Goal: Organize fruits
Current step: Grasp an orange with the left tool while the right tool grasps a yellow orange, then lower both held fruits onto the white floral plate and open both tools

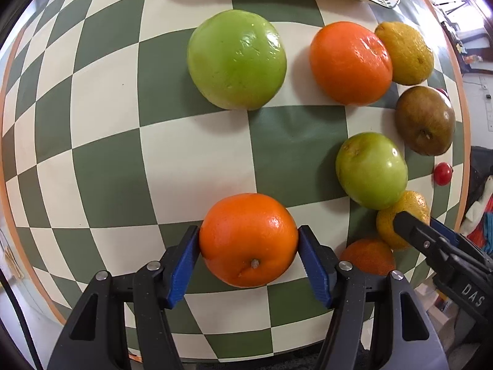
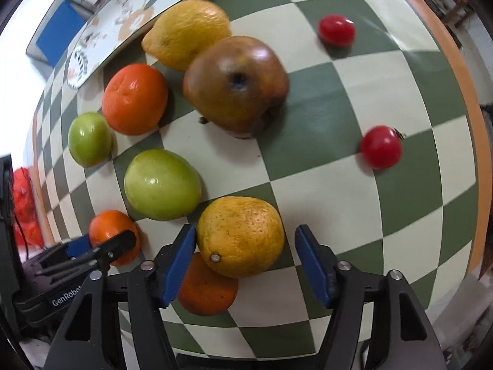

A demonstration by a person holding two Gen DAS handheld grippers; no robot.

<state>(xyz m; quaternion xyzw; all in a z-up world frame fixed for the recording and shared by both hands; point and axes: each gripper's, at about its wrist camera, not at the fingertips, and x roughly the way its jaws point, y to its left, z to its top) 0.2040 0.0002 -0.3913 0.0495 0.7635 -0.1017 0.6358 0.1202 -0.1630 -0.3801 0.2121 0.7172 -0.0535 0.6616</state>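
With the left gripper (image 1: 249,257) clamped on the round bright orange (image 1: 248,240) near the checked table's (image 1: 185,160) front edge, lift it straight up, while the right gripper (image 2: 245,263), spread wide, should centre on the dimpled yellow-orange citrus (image 2: 240,236) before closing.

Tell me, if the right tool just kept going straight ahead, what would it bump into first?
Probably the yellowish orange already sitting between the open right tool's fingers; beyond that, likely the brownish apple.

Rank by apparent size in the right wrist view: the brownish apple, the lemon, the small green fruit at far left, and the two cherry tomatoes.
1. brownish apple
2. lemon, farther from the camera, so the gap is unsure
3. small green fruit
4. near cherry tomato and far cherry tomato: look alike, not ranked
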